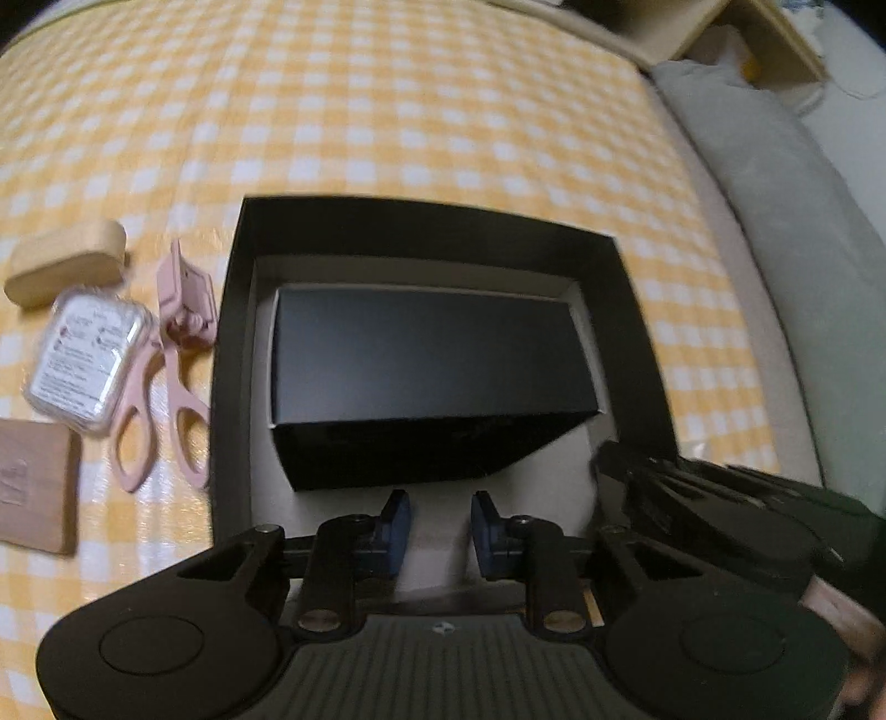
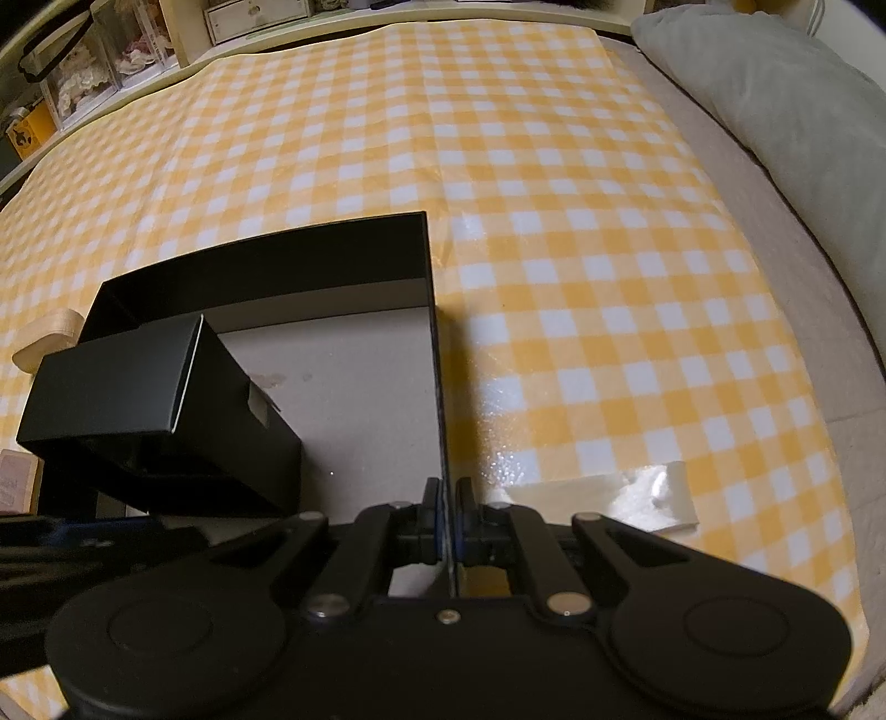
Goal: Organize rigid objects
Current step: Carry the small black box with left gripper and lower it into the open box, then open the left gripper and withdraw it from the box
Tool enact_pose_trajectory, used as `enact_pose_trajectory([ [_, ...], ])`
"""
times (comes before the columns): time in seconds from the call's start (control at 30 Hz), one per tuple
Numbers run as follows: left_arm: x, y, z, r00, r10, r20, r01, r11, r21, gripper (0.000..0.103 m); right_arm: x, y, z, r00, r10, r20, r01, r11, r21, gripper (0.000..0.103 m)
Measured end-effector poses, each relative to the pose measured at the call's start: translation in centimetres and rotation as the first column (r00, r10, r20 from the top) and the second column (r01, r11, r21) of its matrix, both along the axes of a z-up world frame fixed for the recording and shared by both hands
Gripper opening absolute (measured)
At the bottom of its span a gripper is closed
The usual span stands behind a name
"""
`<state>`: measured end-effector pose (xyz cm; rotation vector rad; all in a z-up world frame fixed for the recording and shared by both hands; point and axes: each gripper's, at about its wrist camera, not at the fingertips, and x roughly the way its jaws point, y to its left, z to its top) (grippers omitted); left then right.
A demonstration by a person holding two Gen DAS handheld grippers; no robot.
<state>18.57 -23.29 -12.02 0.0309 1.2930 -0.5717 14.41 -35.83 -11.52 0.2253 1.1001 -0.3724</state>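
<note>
A black open storage box [image 1: 238,310] with a grey floor lies on the yellow checked cloth. A small black carton [image 1: 426,365] rests inside it, tilted, also seen in the right wrist view [image 2: 127,382]. My left gripper [image 1: 440,523] is open and empty just in front of the carton, over the box floor. My right gripper [image 2: 447,518] is shut on the storage box's right wall [image 2: 434,343]. Left of the box lie pink scissors [image 1: 166,410], a pink clip [image 1: 185,299], a clear case [image 1: 86,360], a rounded wooden block [image 1: 63,266] and a brown wooden piece [image 1: 36,487].
A grey cushion [image 1: 786,210] runs along the right side of the cloth; it shows too in the right wrist view [image 2: 775,88]. Shelves with clutter [image 2: 111,50] stand at the far edge. A patch of clear tape [image 2: 609,493] lies on the cloth near my right gripper.
</note>
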Motion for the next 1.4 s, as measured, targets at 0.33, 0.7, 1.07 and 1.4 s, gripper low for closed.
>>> enact_pose_trajectory([
  [0.33,2.3,0.5,-2.2,0.980,0.200,-0.011,-0.200,0.977,-0.072,0.026,-0.1,-0.1,-0.1,1.000,0.002,0.002,-0.002,1.000,0.009,0.005],
  [0.7,4.0,-0.4,-1.7,0.982,0.145,0.120,-0.146,0.989,-0.005,0.027,0.6,2.6,-0.6,0.999,0.041,-0.012,-0.041,0.999,0.009,0.004],
  [1.07,6.1,-3.4,-1.6,0.980,0.010,0.197,-0.031,0.994,0.105,0.030,0.9,3.3,-0.9,0.999,0.045,-0.010,-0.045,0.999,0.009,0.004],
  [1.4,3.6,-1.9,1.6,0.975,-0.043,0.219,0.034,0.998,0.044,0.080,0.9,3.3,-1.0,0.999,0.046,-0.010,-0.046,0.999,0.011,0.003],
])
